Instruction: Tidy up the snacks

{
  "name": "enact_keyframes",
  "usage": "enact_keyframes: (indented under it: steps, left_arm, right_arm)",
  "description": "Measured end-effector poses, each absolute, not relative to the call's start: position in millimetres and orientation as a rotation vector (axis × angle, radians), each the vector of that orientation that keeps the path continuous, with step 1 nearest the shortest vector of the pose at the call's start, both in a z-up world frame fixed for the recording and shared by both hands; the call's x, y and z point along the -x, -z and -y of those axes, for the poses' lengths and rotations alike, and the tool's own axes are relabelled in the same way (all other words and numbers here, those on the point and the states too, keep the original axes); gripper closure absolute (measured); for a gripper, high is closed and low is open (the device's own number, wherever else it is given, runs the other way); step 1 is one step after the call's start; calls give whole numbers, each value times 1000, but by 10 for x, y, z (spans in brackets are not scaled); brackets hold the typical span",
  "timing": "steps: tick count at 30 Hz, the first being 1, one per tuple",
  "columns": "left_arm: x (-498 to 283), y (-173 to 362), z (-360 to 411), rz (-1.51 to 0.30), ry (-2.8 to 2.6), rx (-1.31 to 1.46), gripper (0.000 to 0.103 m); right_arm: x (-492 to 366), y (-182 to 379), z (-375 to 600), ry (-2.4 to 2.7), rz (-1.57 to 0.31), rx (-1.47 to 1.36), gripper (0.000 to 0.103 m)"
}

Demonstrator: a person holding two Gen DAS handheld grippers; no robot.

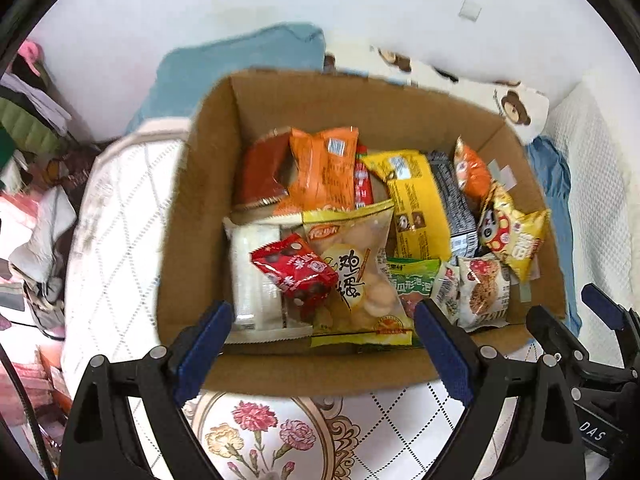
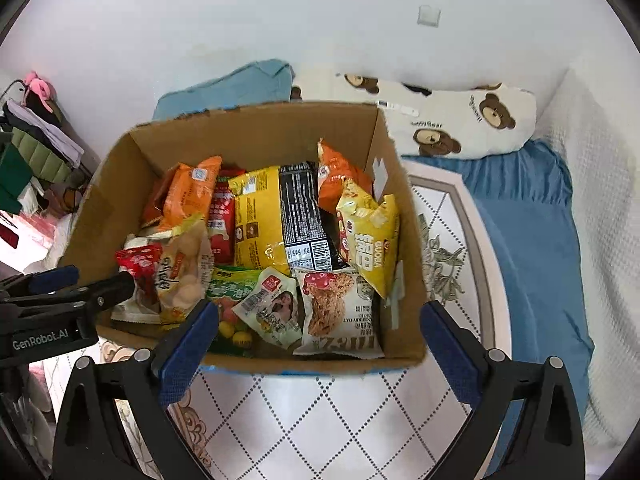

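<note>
Both claws released, hovering at cardboard box (image 1: 200,184) near edge. Left gripper (image 1: 324,332) nearer red packet (image 1: 294,274), straight ahead, long axis crosswise; right gripper (image 2: 316,328) faces oat bag (image 2: 334,308).

The left tool (image 1: 324,332) is a matte black plastic frame with two triangular arms, each lined on its inner face with a dark blue ribbed pad. Round silver screw heads dot the arms. The right tool (image 2: 316,328) has the same black arms, blue pads and silver screws. White lettering reads "GenRobot.AI" on the left tool's body and "DAS" on the right's.
</note>
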State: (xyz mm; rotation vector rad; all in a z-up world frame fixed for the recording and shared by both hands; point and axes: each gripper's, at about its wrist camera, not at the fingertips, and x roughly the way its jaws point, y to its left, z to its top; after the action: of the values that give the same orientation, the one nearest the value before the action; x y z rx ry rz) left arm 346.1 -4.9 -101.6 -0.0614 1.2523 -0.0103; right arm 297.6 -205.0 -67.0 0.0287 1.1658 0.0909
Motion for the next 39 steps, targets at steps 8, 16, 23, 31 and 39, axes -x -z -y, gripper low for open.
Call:
enact_keyframes:
  steps: [8, 16, 23, 31, 39]
  left_arm:
    - [-2872, 563, 45, -1103, -12, 63, 10]
    - [-2175, 193, 41, -995, -9, 87, 10]
    - [-1724, -107, 2, -923, -20, 87, 10]
    - [-1339, -383, -12, -859, -42, 56, 10]
    - [-1264, -371, 40, -852, -47, 34, 10]
  right_arm:
    - [-2372, 190, 2132, -106, -1052, -41, 1]
    - [-1676, -293, 2169, -112, -936, -50, 0]
    - [-1140, -672, 2202, -113, -858, -60, 0]
    - [-687, -1059, 2256, -122, -795, -66, 0]
    - [-510, -1163, 2212, -148, -788, -61, 0]
